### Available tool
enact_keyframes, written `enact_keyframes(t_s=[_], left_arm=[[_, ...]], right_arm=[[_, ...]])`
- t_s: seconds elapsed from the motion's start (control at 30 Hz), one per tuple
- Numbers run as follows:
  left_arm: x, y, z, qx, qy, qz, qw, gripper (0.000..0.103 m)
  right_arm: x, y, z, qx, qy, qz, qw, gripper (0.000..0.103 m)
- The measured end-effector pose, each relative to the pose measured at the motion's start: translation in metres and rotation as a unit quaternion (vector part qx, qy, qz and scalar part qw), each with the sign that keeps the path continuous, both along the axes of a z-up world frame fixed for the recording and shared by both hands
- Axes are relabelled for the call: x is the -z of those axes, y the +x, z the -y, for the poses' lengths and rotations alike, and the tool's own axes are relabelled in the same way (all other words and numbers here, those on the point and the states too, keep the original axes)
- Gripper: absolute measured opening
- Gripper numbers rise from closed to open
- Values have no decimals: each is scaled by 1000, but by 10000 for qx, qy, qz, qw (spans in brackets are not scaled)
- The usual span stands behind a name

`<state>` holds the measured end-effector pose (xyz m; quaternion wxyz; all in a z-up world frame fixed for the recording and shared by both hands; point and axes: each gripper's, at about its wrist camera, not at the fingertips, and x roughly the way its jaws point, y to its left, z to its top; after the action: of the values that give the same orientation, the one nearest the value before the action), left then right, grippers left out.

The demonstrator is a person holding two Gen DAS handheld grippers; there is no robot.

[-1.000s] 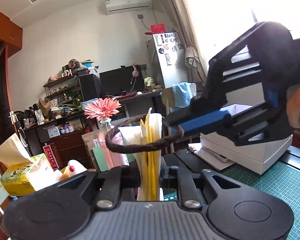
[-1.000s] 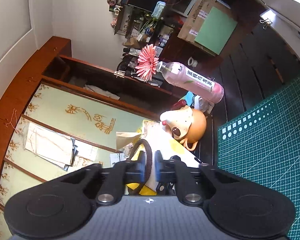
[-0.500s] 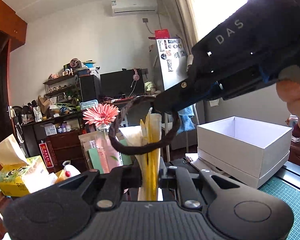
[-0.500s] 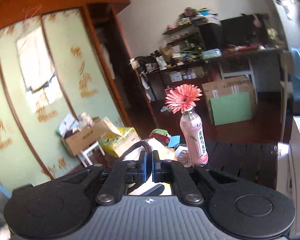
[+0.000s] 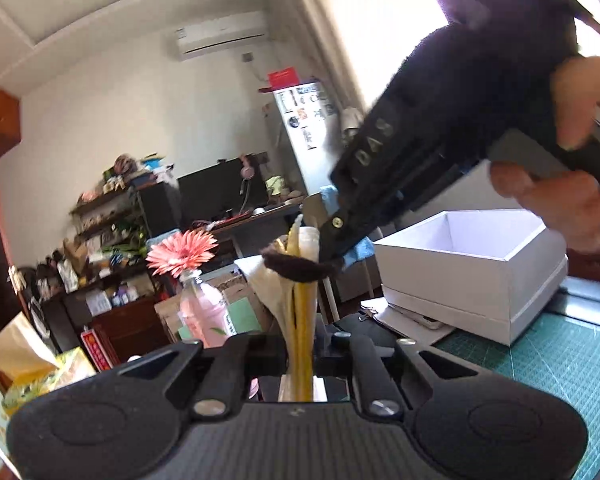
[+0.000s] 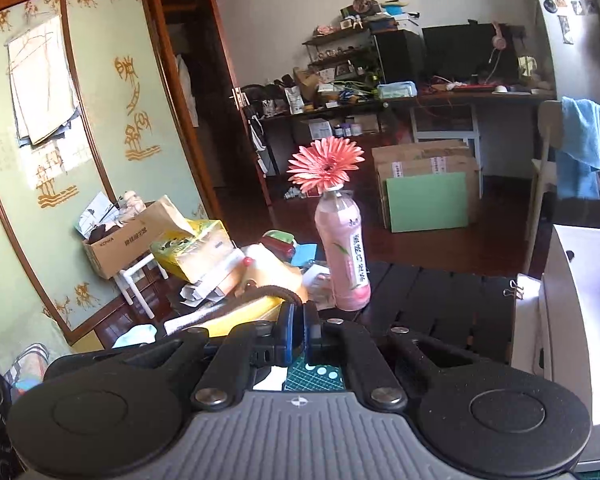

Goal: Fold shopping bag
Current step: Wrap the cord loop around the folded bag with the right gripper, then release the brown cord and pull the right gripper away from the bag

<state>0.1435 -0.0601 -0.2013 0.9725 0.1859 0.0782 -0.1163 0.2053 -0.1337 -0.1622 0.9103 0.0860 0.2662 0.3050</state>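
Observation:
The shopping bag [image 5: 300,312] is a flat yellow and cream paper bag standing upright, edge on, between my left gripper's [image 5: 302,354] shut jaws. Its dark brown rope handle [image 5: 296,268] lies pressed down over the bag's top. My right gripper [image 5: 330,246] comes in from the upper right in the left wrist view, its tips on that handle. In the right wrist view the right gripper [image 6: 296,334] is shut on the brown handle [image 6: 270,292], with the yellow bag [image 6: 240,316] just to its left.
A pink bottle with a pink flower [image 6: 342,256] stands on the dark table beyond. A white open box [image 5: 472,268] sits at the right on the green cutting mat [image 5: 548,356]. A yellow tissue box [image 6: 196,252] and clutter lie at the left.
The right gripper has swung lower and pushed the rope handle down from an open loop to flat on the bag's top. The left gripper keeps its hold on the bag.

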Motion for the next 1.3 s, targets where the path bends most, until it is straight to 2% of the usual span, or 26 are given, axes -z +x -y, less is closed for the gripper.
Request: enact_keyframes(t_s=[0.1, 0.2, 0.3, 0.5, 0.63, 0.77, 1.0, 1.1, 1.13, 1.17, 1.23, 1.3], left_arm=[[3, 0, 4, 81, 148, 53, 9998, 10], [7, -1, 10, 73, 329, 137, 9993, 10], [16, 1, 17, -33, 674, 280, 9973, 10], [31, -4, 32, -148, 1256, 770, 9890, 11], [34, -6, 34, -165, 1241, 916, 9879, 11], [35, -10, 37, -136, 1216, 896, 9884, 11], [33, -2, 37, -177, 1266, 897, 9877, 11], [33, -1, 37, -301, 1330, 926, 9863, 11], [33, 0, 38, -321, 1342, 907, 9863, 11], [33, 2, 37, -320, 1302, 805, 9877, 11], [31, 6, 34, -322, 1206, 638, 9901, 11], [29, 8, 32, -334, 1127, 565, 9915, 11]], right_arm=[[-1, 3, 9, 101, 229, -15, 9997, 4], [-2, 6, 22, 29, 679, -153, 9976, 4], [-5, 8, 35, -149, 1241, -253, 9918, 4], [-7, 14, 41, -383, 1561, -766, 9840, 4], [5, 29, 56, 25, 2038, -1328, 9700, 4], [21, 39, 61, 203, 2177, -1776, 9595, 4], [16, 35, 54, 84, 2120, -1690, 9625, 5], [21, 36, 54, -41, 2444, -2067, 9474, 5], [20, 35, 54, -88, 2476, -2068, 9465, 5], [17, 33, 55, -139, 2402, -1942, 9510, 5], [3, 21, 48, -306, 1996, -1425, 9690, 5], [-7, 11, 37, -483, 1586, -1057, 9805, 5]])
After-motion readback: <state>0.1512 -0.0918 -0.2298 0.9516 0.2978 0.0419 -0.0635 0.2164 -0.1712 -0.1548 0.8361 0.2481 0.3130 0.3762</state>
